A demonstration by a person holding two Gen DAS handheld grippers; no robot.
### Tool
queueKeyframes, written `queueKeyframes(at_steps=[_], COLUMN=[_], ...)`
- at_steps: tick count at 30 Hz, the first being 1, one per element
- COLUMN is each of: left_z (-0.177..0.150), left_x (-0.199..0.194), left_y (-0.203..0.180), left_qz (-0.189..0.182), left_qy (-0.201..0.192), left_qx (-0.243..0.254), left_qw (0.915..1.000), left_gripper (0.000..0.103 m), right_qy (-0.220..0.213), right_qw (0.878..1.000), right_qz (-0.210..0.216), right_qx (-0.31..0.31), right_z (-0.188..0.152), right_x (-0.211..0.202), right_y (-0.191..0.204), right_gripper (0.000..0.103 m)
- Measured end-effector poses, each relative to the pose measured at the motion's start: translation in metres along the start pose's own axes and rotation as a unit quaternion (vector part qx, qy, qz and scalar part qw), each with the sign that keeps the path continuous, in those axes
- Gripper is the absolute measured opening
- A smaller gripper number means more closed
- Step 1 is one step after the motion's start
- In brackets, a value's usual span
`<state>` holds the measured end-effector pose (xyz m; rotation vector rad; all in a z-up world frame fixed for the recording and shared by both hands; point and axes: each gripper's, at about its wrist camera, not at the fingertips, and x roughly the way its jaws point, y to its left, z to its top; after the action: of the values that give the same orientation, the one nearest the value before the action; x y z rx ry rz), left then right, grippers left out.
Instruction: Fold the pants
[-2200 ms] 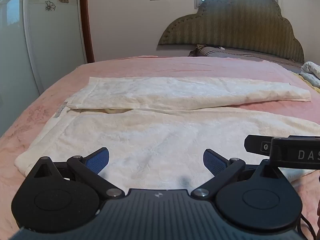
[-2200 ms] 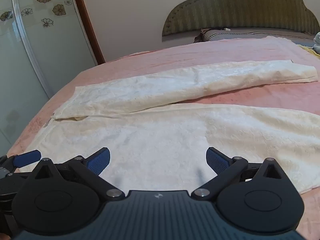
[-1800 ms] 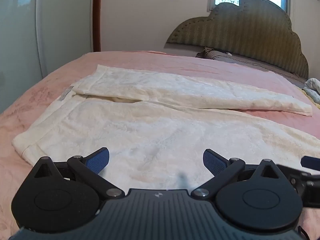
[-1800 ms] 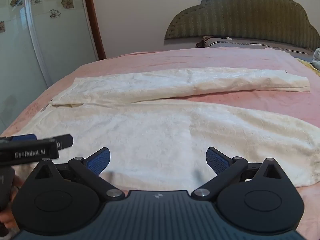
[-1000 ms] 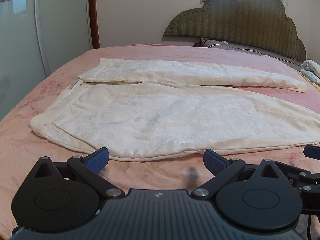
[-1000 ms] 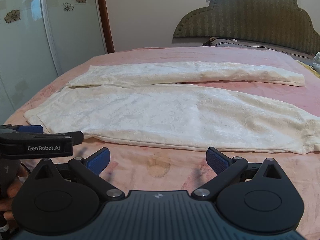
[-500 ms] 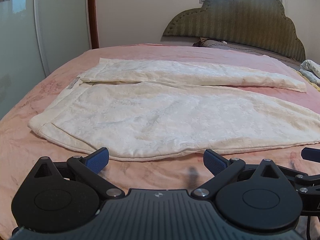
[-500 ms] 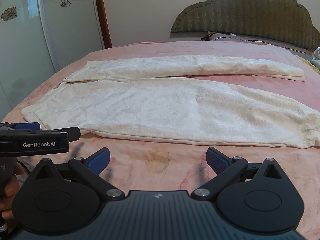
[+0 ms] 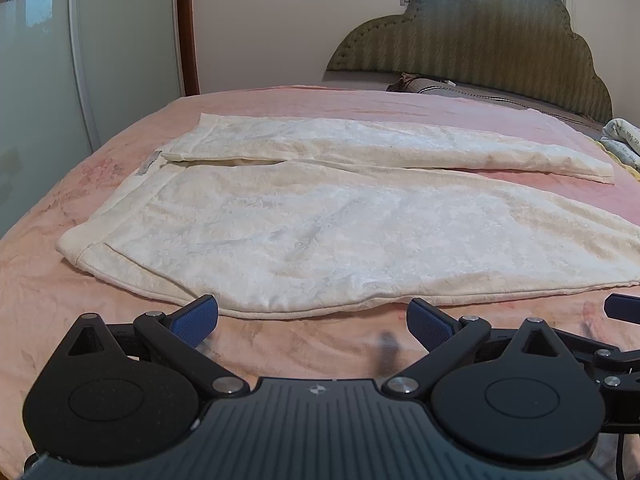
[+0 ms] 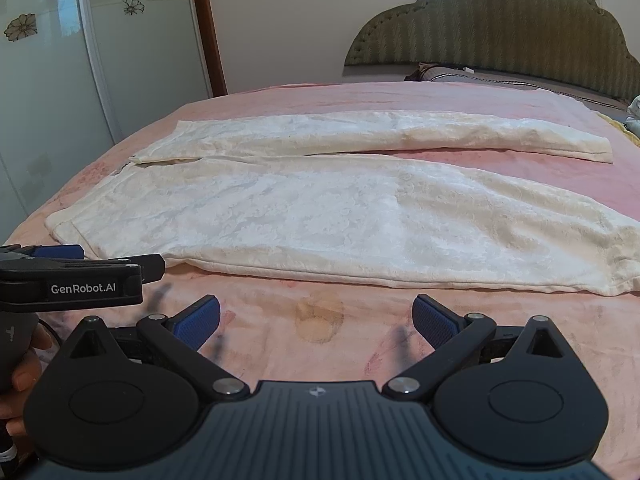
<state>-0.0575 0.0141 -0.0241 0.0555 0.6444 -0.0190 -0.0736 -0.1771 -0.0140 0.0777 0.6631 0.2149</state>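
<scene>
Left gripper (image 9: pixel 312 318): we are holding its fingers spread, empty.
Right gripper (image 10: pixel 316 318): likewise spread, empty.
Pants (image 9: pixel 340 232): lying flat on the bed (image 9: pixel 280 344), legs splayed apart.
Risk: we are risking pinching blanket with the hem, or bunching thin cloth.

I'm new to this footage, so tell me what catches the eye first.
Cream pants lie spread flat across the pink bed, legs splayed toward the right. Both grippers, left and right, hang open just short of the near hem. A green headboard stands behind.
</scene>
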Motion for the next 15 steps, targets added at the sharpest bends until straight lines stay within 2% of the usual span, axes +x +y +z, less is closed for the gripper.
queueKeyframes(at_steps=[15], left_z=[-0.0013], left_x=[0.0005], left_y=[0.0002], left_qz=[0.000], left_qy=[0.000], left_qx=[0.002], left_qw=[1.0000], left_gripper=[0.102], right_qy=[-0.012], right_qw=[1.000], right_qz=[0.001], right_qx=[-0.015], right_z=[0.0005], right_x=[-0.0050], right_y=[0.0034], right_gripper=[0.103])
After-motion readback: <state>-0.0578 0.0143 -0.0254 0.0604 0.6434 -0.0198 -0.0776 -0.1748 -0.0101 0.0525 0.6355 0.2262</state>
